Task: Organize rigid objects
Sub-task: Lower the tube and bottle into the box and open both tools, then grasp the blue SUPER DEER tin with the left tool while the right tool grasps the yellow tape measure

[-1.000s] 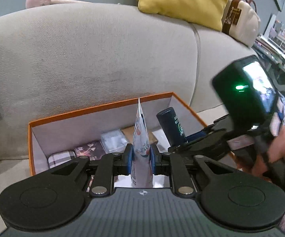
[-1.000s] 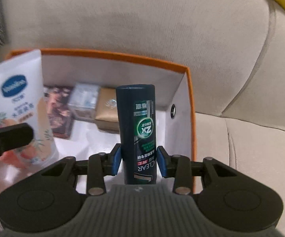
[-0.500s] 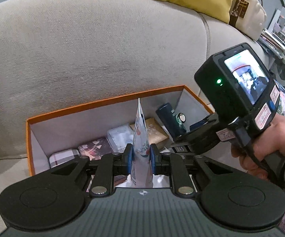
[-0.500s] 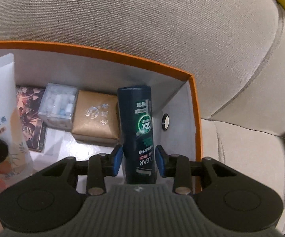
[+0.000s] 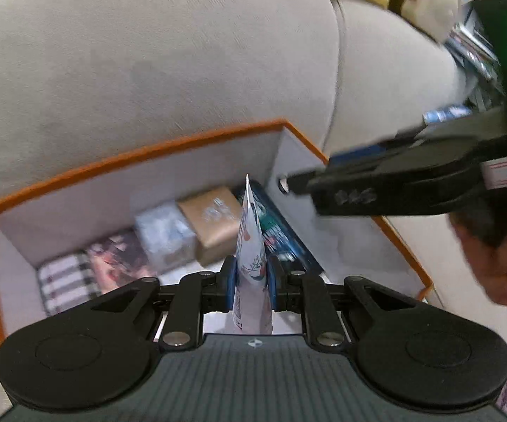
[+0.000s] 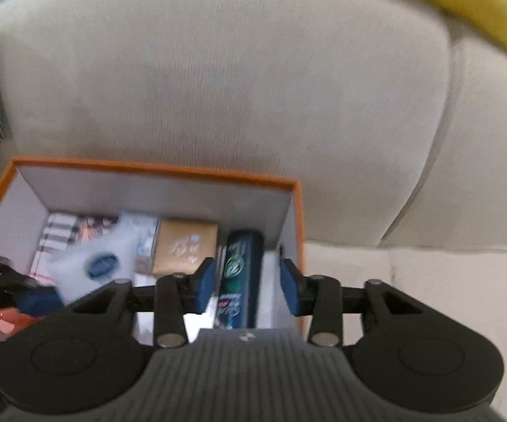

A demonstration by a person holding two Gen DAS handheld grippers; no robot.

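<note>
An orange-rimmed box [image 5: 155,151] with white walls sits on a beige sofa; it also shows in the right wrist view [image 6: 155,170]. My left gripper [image 5: 251,277] is shut on a white lotion tube [image 5: 251,246], held edge-on over the box; the tube also shows in the right wrist view [image 6: 95,263]. My right gripper [image 6: 248,283] is open above the box's right end. A dark blue shampoo bottle [image 6: 241,274] lies in the box below its spread jaws, also seen in the left wrist view [image 5: 281,235].
Inside the box lie a brown packet [image 6: 184,246], a clear small box [image 5: 165,232], a dark patterned card [image 5: 119,256] and a plaid tin [image 5: 65,281]. The sofa backrest [image 6: 218,88] rises behind. A yellow cushion [image 6: 464,3] sits on top at the right.
My right gripper has opened and let go of the shampoo bottle, which now lies in the box's right end. The gripper has pulled back and up. My left gripper still holds the tube.
</note>
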